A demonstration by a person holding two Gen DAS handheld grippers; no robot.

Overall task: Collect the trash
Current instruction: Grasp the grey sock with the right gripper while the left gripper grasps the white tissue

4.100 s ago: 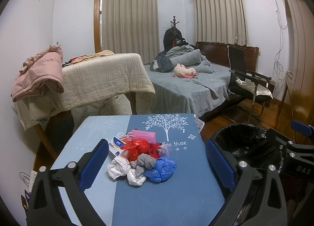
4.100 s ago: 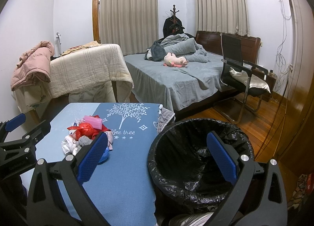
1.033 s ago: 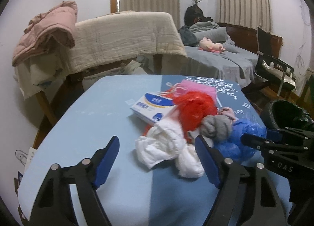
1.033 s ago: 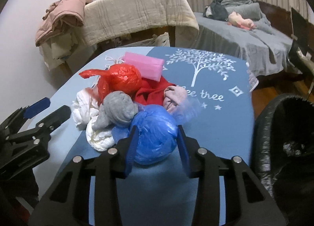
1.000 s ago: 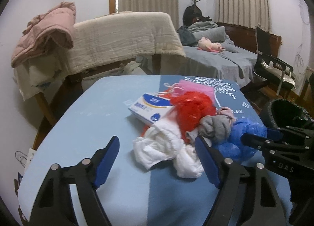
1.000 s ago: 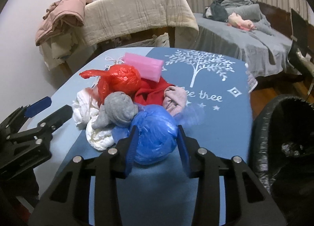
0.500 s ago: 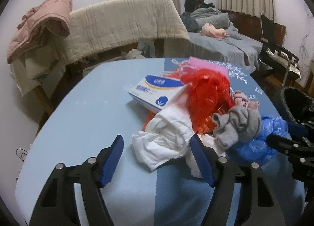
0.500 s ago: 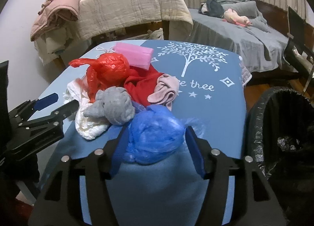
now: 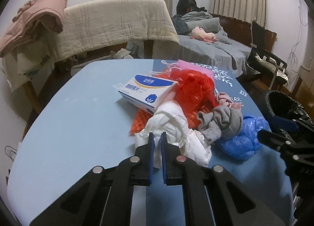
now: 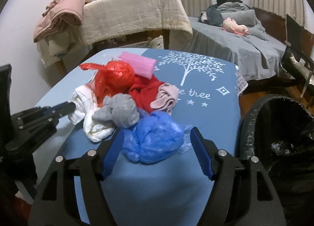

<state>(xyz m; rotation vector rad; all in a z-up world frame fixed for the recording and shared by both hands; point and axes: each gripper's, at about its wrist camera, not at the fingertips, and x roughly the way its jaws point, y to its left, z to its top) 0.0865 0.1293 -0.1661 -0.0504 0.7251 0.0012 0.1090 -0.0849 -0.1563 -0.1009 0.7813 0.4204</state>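
Note:
A pile of trash lies on the blue table point(image 9: 78, 120). My left gripper point(image 9: 157, 136) is shut on the near edge of a crumpled white bag point(image 9: 176, 128); it also shows in the right wrist view point(image 10: 64, 107). Beside it lie a grey sock point(image 9: 221, 124), a red bag point(image 9: 196, 90), a white and blue box point(image 9: 147, 92) and a blue bag point(image 9: 243, 139). My right gripper point(image 10: 157, 147) is open, its jaws on either side of the blue bag point(image 10: 155, 139). A black-lined trash bin point(image 10: 284, 128) stands right of the table.
A pink pack point(image 10: 137, 64), red cloth point(image 10: 145, 90) and pink sock point(image 10: 166, 96) lie at the pile's far side. Behind the table are a blanket-covered rack point(image 9: 117, 22), a grey bed point(image 9: 212, 47) and a black chair point(image 9: 268, 63).
My left gripper has closed on the white bag's edge. My right gripper has opened wider around the blue bag, after being tight against it a second ago.

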